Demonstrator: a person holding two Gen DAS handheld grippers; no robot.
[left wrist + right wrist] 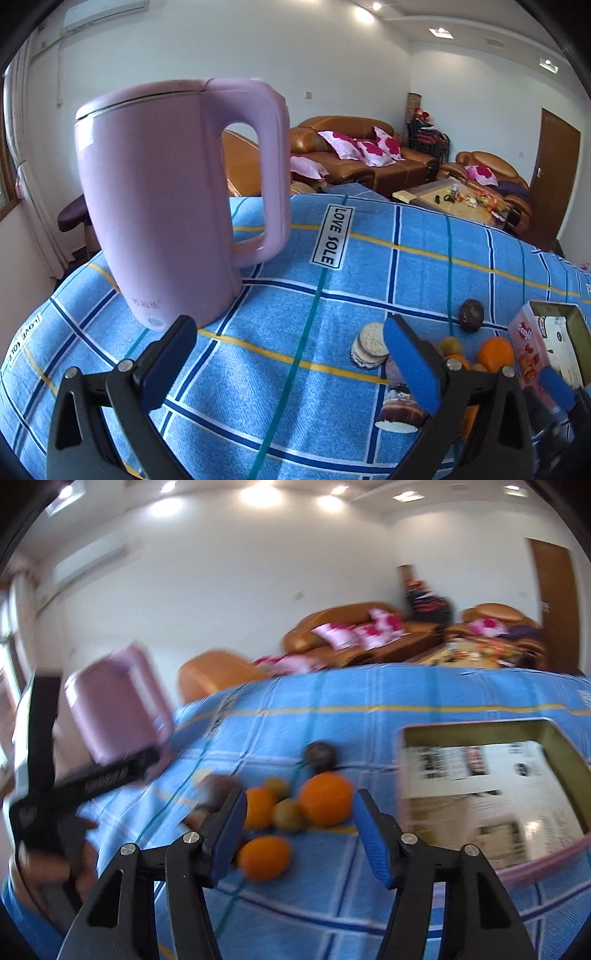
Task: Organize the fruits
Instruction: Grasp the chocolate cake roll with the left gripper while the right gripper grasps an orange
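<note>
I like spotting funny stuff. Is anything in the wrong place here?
Yes: a pink kettle and wrapped snacks share the checked cloth with the fruit pile. The box holds no fruit. Nothing looks spilled or broken.

cloth (369, 280): blue check, white, navy, yellow lines | kettle (166, 206): lilac-pink | oranges (325, 799): orange | round fruit (471, 314): dark, perhaps purple-brown

Landmark: open box (480, 775), on the tablecloth (332, 701)
Oranges (325, 799): clustered just left of box, small fruits among them
Dark round fruit (320, 755): behind the cluster
Kettle (166, 206): far left of box
Sofa (354, 147): beyond the table
</note>
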